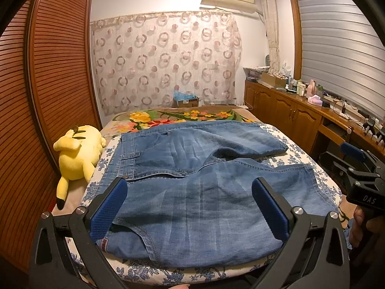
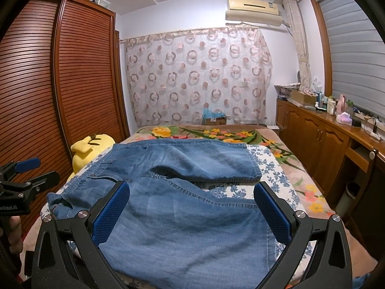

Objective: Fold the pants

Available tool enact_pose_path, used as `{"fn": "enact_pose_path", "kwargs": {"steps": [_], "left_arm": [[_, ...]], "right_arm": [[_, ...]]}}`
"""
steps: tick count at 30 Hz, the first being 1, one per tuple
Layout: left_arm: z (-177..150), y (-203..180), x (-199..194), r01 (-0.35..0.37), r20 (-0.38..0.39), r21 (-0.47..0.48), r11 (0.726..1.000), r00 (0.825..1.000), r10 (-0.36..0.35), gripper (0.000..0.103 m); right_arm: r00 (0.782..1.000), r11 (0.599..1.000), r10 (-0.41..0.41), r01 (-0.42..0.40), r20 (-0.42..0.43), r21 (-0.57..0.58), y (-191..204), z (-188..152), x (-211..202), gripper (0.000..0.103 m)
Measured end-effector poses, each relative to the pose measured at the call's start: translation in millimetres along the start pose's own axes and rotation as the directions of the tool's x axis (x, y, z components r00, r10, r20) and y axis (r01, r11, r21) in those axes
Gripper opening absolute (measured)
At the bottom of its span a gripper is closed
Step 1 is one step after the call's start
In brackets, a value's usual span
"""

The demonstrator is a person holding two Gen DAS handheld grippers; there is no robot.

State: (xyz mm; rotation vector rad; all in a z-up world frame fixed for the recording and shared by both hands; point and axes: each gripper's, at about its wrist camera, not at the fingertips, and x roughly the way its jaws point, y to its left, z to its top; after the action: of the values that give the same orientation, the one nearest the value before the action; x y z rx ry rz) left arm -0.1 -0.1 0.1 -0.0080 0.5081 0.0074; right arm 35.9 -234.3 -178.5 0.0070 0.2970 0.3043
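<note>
Blue denim pants [image 1: 192,180] lie spread on a white and blue flowered pad [image 1: 300,154] on the bed, waistband to the left, both legs running right. My left gripper [image 1: 190,187] hovers open above the near leg by the waist end, blue pads wide apart, nothing held. My right gripper [image 2: 192,192] stands open over the same near leg of the pants [image 2: 187,216], closer to its hem. Each gripper shows in the other's view: the right gripper [image 1: 361,168] at the right edge, the left gripper [image 2: 26,171] at the left edge, both in a hand.
A yellow plush toy [image 1: 77,154] lies on the bed left of the waistband. A flowered blanket [image 1: 182,116] covers the far bed. A slatted wooden wardrobe [image 1: 48,84] stands left, a wooden cabinet [image 1: 288,110] with bottles right.
</note>
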Motion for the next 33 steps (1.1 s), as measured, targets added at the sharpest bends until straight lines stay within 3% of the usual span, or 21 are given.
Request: {"fn": "enact_pose_path", "kwargs": {"steps": [33], "left_arm": [[-0.2, -0.2, -0.2, -0.003, 0.012, 0.004, 1.0, 1.0, 0.003, 0.103]], "right_arm": [[1.0, 1.0, -0.002, 0.002, 0.006, 0.007, -1.9, -0.7, -1.5, 0.103]]}}
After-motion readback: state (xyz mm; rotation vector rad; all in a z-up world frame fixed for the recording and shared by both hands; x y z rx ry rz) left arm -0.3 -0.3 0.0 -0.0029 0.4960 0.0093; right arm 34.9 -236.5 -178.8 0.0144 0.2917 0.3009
